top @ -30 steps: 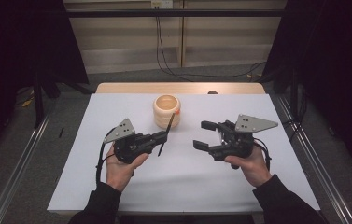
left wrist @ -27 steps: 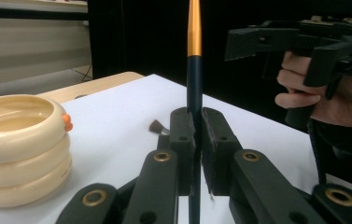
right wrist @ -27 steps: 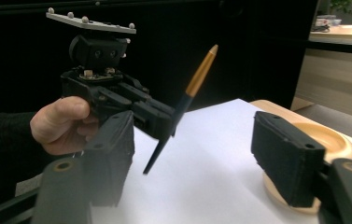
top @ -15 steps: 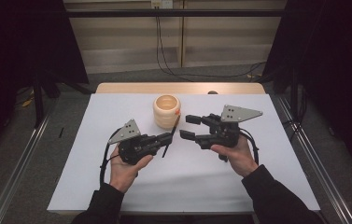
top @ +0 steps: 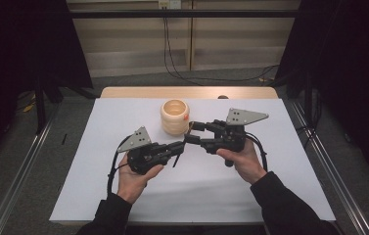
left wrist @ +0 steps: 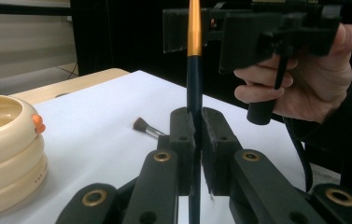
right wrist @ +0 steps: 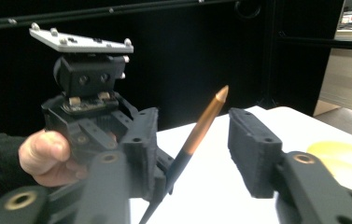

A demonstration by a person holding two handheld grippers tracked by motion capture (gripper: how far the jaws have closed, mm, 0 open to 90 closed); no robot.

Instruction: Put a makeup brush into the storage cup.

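- Makeup brush [left wrist: 193, 84]: glossy dark handle, shiny copper-gold metallic end.
- Ribbed cup [top: 174, 116]: smooth cream plastic, slight sheen.
- Left gripper [left wrist: 196, 140]: matt black plastic, brass-coloured rivets.
- Table [top: 99, 161]: matt white sheet, wood edge.

The cream ringed cup [top: 174, 116] stands at the far middle of the white worktop [top: 99, 196], just beyond the two grippers, and blocks any straight push away from the person there. The left gripper [top: 178, 147] and right gripper [top: 191, 133] meet nose to nose in front of it, the dark brush handle with its gold end [left wrist: 193, 56] rising between the right gripper's parted fingers [right wrist: 253, 149], so the middle is crowded. A small brush head [left wrist: 142, 126] lies on the sheet beyond the left gripper. Left and right flanks of the worktop, and the near strip, lie open for a hand to pass
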